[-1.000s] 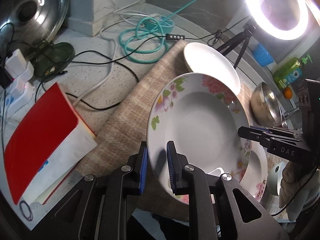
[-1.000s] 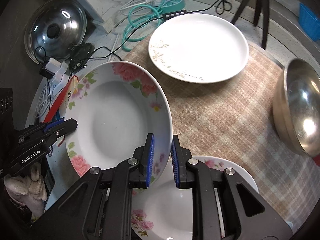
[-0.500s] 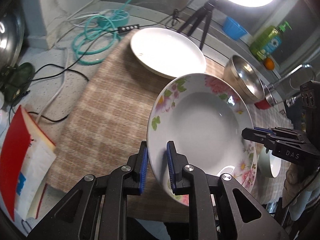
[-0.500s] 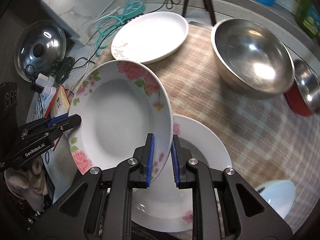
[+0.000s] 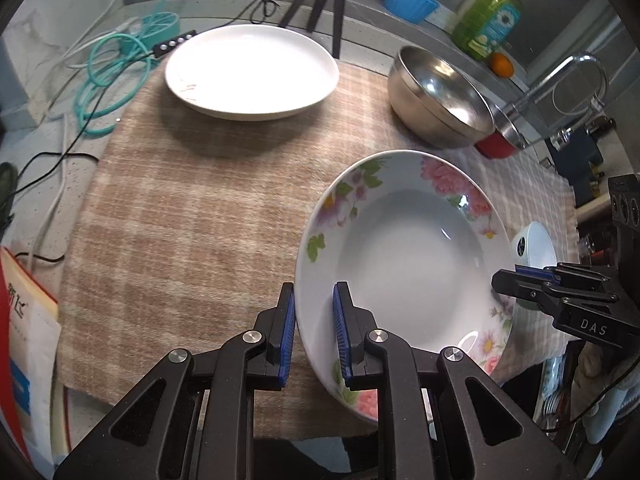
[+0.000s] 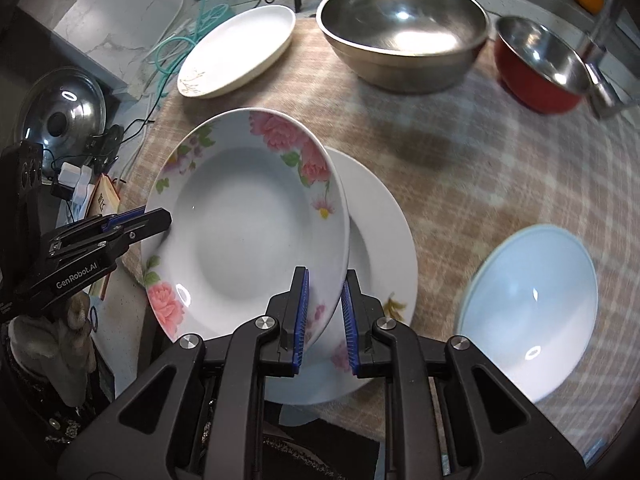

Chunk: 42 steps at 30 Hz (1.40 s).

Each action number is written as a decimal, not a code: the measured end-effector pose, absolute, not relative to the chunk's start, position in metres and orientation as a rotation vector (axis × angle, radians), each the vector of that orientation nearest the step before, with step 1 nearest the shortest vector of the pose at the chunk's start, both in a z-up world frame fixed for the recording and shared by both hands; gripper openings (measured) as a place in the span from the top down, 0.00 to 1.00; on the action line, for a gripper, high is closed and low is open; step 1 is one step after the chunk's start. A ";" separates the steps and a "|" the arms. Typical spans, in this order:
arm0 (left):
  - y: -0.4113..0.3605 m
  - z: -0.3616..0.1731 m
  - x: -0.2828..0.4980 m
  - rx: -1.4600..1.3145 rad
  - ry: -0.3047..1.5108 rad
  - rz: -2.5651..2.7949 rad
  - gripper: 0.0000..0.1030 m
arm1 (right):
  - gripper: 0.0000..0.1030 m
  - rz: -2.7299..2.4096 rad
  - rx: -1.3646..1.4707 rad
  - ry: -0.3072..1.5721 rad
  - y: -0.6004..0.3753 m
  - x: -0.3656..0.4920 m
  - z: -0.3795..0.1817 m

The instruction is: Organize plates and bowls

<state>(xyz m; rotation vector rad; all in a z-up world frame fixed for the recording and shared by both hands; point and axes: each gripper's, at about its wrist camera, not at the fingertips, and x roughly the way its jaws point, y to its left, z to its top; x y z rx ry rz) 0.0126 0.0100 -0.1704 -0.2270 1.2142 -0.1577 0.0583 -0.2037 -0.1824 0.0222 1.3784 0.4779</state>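
A deep white plate with pink flowers hangs tilted above the checked mat, held by two opposite rims. My left gripper is shut on its near-left rim. My right gripper is shut on the opposite rim and shows in the left wrist view as a black clamp. In the right wrist view the held plate overlaps the left part of a second flowered plate lying on the mat. A plain white plate sits at the far left of the mat.
A large steel bowl and a red steel-lined bowl stand at the back. A pale blue bowl lies on the mat at the right. Cables, a pot lid and a red book lie left of the mat. A tap rises at the back right.
Both grippers have carried the flowered plate rightward across the mat and rolled with it. The book and lid slid toward the left edge; the bowls came into view.
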 end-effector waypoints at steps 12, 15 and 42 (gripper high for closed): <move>-0.012 -0.176 0.020 -0.148 1.235 -0.207 0.84 | 0.83 0.429 0.057 1.419 -0.219 0.039 -0.199; -0.016 -0.178 0.021 -0.134 1.242 -0.216 0.84 | 0.83 0.418 0.043 1.418 -0.222 0.036 -0.199; -0.026 -0.179 0.026 -0.075 1.250 -0.242 0.84 | 0.73 0.402 -0.036 1.435 -0.218 0.033 -0.204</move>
